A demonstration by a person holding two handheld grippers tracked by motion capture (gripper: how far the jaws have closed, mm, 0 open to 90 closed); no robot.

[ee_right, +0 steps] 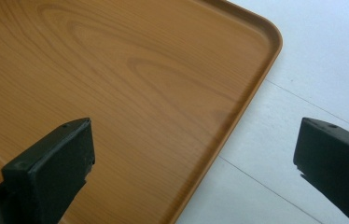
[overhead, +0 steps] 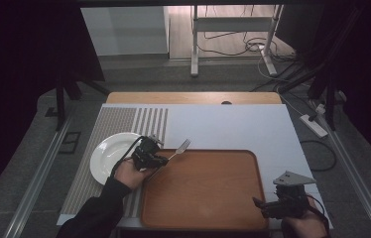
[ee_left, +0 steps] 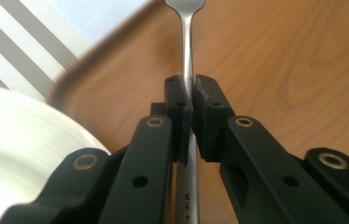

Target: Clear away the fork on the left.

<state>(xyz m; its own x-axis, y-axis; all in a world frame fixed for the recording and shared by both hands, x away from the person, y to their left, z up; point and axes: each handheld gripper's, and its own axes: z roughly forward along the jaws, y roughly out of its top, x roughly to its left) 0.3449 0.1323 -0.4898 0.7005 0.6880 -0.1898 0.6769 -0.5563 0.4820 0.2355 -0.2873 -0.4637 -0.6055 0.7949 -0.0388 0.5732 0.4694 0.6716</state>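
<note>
Ahead of left gripper [overhead: 166, 159]: bare wooden tray [overhead: 208, 198], open passage. Beside it, away from tray: white plate [overhead: 106, 156], close. Around right gripper [overhead: 258, 204]: tray rim [ee_right: 252, 93] below gap, bare white table [ee_right: 312, 60] beyond.

Table: pale wooden table [overhead: 193, 97], far edge showing beyond the mat.
Cover: light mat [overhead: 233, 126] with a ribbed striped band on its left.
On mat: white plate [overhead: 105, 161] left, wooden tray [overhead: 208, 191] centre-right.
</note>
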